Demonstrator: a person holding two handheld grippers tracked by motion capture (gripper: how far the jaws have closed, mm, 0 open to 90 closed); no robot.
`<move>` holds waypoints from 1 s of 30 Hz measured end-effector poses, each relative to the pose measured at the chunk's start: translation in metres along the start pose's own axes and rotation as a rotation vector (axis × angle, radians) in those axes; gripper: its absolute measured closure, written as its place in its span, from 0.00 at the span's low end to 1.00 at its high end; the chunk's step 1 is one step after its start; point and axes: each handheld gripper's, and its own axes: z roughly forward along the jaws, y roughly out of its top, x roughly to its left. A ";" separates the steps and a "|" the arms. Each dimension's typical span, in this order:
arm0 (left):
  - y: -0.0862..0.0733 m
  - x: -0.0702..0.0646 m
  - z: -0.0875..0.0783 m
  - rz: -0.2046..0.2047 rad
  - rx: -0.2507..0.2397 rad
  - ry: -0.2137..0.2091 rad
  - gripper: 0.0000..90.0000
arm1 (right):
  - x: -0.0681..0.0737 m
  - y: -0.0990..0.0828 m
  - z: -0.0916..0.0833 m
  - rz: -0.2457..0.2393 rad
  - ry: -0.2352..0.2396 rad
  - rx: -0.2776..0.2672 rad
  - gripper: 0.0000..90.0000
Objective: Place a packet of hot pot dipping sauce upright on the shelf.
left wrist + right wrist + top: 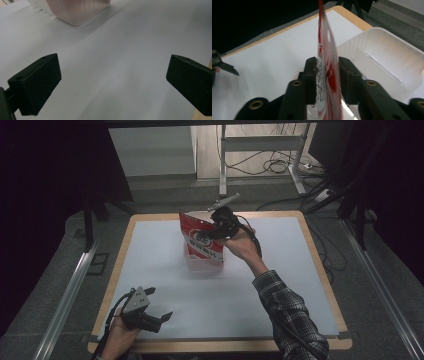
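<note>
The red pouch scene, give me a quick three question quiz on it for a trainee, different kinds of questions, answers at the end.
1. True or false: the left tongs are clamped on the red pouch.
2. Which tongs hold the pouch? A) left B) right C) both
3. Fill in: in the right gripper view, a clear plastic ______ sits on the white table behind the pouch.

Key: 1 false, the left tongs stand open over bare table. 2 B, the right tongs pinch it edge-on. 3 container.
</note>
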 end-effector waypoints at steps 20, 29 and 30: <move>0.000 0.000 0.000 0.001 0.007 0.001 0.00 | 0.007 -0.005 -0.007 -0.024 -0.005 -0.018 0.29; 0.000 -0.001 0.001 0.003 0.010 0.001 0.00 | 0.009 -0.009 -0.011 -0.034 -0.004 -0.025 0.18; 0.000 -0.001 0.001 0.003 0.010 0.001 0.00 | 0.009 -0.010 -0.012 -0.035 -0.005 -0.028 0.17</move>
